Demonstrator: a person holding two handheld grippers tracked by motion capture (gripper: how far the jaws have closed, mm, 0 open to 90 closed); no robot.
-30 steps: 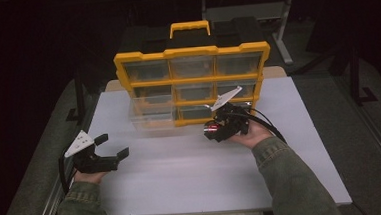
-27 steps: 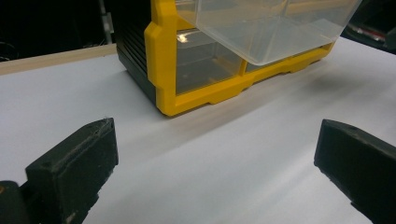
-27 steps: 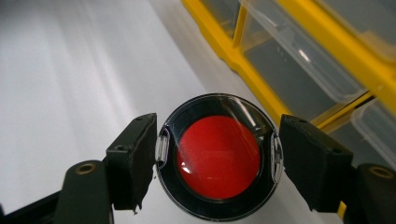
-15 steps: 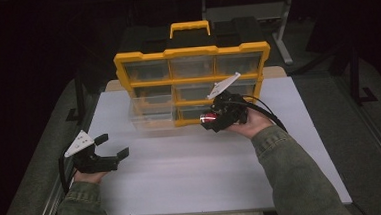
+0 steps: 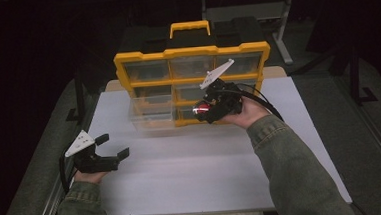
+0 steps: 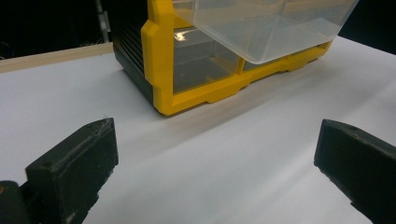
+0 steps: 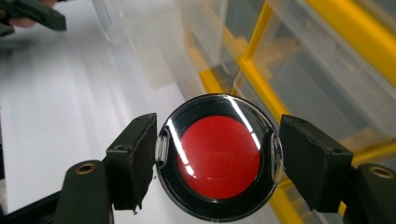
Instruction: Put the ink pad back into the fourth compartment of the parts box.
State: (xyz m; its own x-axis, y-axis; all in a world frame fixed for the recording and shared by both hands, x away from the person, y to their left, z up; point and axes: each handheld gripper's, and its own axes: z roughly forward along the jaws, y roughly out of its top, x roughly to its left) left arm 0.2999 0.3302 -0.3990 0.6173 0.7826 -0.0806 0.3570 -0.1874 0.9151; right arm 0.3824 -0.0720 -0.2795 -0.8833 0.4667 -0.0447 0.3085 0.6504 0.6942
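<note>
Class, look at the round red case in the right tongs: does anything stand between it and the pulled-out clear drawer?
Nothing visible does. The right tongs hold the round red case in front of the yellow organizer; the clear drawer juts out open, with only bare table beneath.

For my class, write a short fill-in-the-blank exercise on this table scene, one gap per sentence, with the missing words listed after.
1. The right claw is shut on a round case whose middle is coloured ____.
2. The frame of the drawer organizer is coloured ____.
3. One clear drawer is pulled ____ of the organizer.
4. The left claw stands ____, holding nothing.

Missing words: red; yellow; out; open
</note>
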